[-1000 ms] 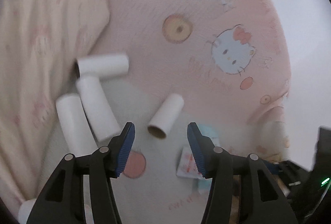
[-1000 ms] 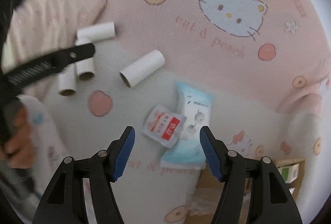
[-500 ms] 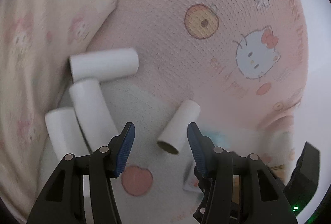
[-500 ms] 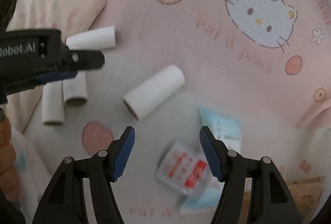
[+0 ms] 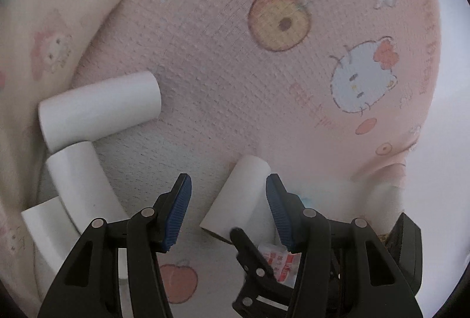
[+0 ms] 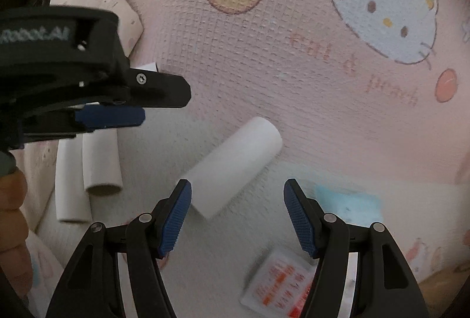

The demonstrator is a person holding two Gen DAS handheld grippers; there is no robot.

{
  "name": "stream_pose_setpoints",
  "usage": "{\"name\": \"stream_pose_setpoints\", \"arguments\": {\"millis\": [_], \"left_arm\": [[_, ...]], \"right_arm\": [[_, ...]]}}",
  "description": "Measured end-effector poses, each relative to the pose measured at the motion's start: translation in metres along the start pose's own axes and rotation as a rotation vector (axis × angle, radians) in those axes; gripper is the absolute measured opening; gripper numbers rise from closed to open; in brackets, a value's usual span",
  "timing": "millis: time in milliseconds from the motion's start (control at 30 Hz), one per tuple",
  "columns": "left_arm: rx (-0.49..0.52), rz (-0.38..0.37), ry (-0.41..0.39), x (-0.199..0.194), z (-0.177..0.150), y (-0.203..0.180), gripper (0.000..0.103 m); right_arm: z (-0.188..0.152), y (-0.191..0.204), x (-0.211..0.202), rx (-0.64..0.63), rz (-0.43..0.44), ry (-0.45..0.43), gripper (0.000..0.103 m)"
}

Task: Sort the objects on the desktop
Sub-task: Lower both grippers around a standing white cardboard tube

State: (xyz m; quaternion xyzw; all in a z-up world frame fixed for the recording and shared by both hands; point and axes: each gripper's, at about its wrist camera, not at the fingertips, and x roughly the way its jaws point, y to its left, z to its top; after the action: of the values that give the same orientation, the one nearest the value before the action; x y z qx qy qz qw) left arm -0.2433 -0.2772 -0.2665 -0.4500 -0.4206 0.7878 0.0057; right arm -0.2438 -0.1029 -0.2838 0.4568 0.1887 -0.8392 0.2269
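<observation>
A loose white cardboard tube (image 5: 238, 197) lies on the pink Hello Kitty blanket (image 5: 223, 59); it also shows in the right wrist view (image 6: 235, 168). My left gripper (image 5: 228, 212) is open with the tube's near end between its fingers. My right gripper (image 6: 237, 215) is open just below the same tube, close to its lower end. Three more white tubes (image 5: 100, 109) lie in a heap at the left; they also show in the right wrist view (image 6: 100, 162). A red and white sachet (image 6: 279, 285) and a light blue packet (image 6: 349, 206) lie at the lower right.
A cream patterned pillow (image 5: 44, 24) borders the heap of tubes on the left. The left gripper's body (image 6: 88, 94) reaches in from the left in the right wrist view. The right gripper's black finger (image 5: 252, 256) pokes in low in the left wrist view. A white surface (image 5: 440, 112) lies beyond the blanket's right edge.
Both grippers have moved forward and closer to the loose tube. The tube now sits between the left gripper's fingers, and the sachet and packet have dropped low in the right view.
</observation>
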Motion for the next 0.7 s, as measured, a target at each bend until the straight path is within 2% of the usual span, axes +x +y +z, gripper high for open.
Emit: {"name": "stream_pose_setpoints", "arguments": {"millis": [167,400,600,700], "left_arm": [[-0.012,0.061,0.038,0.018,0.010,0.004,0.057],[-0.010,0.060,0.101,0.036,0.015,0.004,0.057],[0.026,0.074,0.139,0.045,0.011,-0.001,0.057],[0.017,0.068,0.187,0.057,0.011,-0.002,0.057]], "right_arm": [[0.006,-0.004,0.011,0.055,0.059,0.005,0.063],[0.011,-0.005,0.025,0.084,0.110,0.035,0.063],[0.005,-0.017,0.049,0.192,0.234,0.114,0.063],[0.002,-0.023,0.049,0.236,0.268,0.089,0.063]]}}
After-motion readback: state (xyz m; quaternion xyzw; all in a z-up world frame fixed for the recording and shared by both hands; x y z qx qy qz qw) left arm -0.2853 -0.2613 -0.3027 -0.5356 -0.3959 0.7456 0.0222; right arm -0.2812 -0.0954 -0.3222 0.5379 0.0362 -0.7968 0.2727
